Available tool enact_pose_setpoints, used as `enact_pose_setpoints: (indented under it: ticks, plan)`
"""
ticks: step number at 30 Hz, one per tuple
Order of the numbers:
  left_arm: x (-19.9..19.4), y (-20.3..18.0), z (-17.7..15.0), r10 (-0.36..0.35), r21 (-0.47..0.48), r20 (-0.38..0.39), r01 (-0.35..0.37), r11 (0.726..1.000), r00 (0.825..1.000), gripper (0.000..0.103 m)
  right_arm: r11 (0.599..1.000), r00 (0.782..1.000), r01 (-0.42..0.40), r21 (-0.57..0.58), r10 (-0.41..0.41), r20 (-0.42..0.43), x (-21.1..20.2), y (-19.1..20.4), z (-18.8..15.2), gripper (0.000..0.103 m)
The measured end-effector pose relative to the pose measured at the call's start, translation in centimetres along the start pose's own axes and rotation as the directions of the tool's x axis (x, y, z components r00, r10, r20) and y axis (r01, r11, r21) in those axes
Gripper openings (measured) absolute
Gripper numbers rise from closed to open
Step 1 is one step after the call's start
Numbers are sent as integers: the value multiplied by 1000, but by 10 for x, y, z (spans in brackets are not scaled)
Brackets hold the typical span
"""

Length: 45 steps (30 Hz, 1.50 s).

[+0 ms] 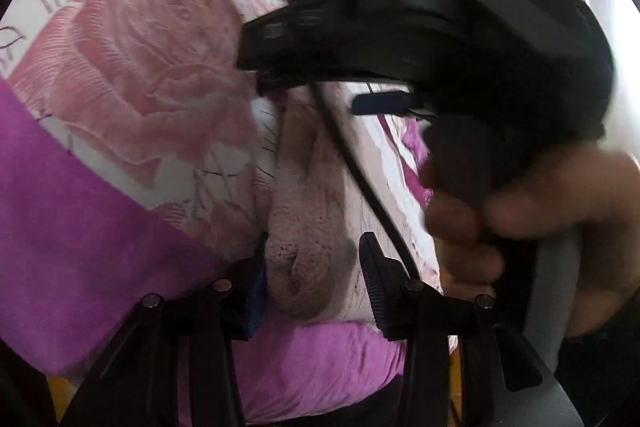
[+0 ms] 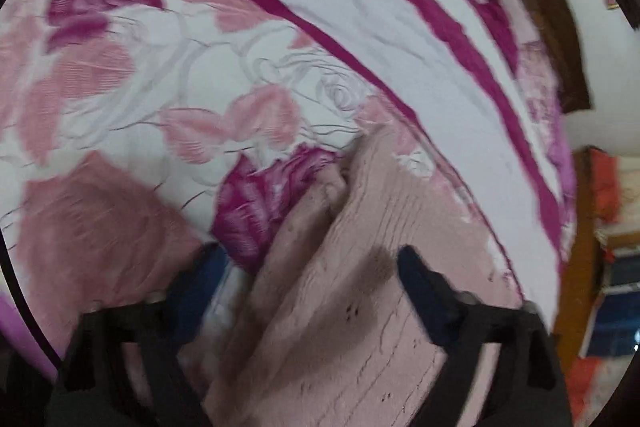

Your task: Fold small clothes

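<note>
A pale pink garment (image 2: pixel 344 291) lies on a bed covered by a bedspread (image 2: pixel 280 39) printed with pink and magenta roses and magenta stripes. In the left wrist view the left gripper (image 1: pixel 312 279) reaches low over the bed, its two fingers (image 1: pixel 372 279) standing apart with a bunched fold of the garment (image 1: pixel 308 239) between them; whether the pads actually press on the cloth cannot be told from the picture, since a gap shows on each side of the bunch. A plain purple cloth (image 1: pixel 72 219) spreads across the lower left of that view and under the gripper. Just ahead and to the right, the right gripper's black body (image 1: pixel 420 35) crosses the frame, blurred, held by a hand (image 1: pixel 520 219) wrapped around its handle, with a black cable (image 1: pixel 360 179) trailing down past the garment. In the right wrist view the right gripper (image 2: pixel 312 275) points steeply down at the bed with its jaws wide apart; the garment runs up between the fingers (image 2: pixel 424 291) in ribbed folds, but neither pad is closed on it. The picture is smeared. At the right edge of that view stand a wooden bed frame (image 2: pixel 580 267) and, beyond it, shelves with orange and blue things, too blurred to name.
</note>
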State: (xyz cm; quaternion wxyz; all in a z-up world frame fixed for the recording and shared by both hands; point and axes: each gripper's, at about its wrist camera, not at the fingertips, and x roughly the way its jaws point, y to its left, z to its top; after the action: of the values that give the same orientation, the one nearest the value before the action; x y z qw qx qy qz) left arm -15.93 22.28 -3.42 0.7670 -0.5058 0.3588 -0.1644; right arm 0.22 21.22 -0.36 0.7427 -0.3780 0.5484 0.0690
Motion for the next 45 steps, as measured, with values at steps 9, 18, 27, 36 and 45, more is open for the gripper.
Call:
enact_pose_setpoints:
  ticks: [9, 18, 27, 36, 45]
  plan:
    - [5, -15, 12, 24, 73, -33, -21, 997, 999, 0, 997, 998, -57, 57, 57, -14, 2, -5, 3, 15]
    - [-21, -10, 24, -37, 39, -1, 37, 999, 999, 0, 960, 971, -237, 151, 229, 66, -31, -36, 12, 14]
    - [-95, 7, 35, -63, 73, 141, 53, 996, 988, 0, 955, 948, -293, 32, 286, 141, -67, 2, 29, 13]
    - [-116, -12, 1, -45, 147, 157, 22, 989, 987, 0, 952, 944, -296, -79, 304, 129, -83, 20, 28, 14]
    - [-83, -72, -16, -25, 294, 109, -9, 956, 994, 0, 962, 955, -229, -148, 251, 156, -107, -30, 6, 14]
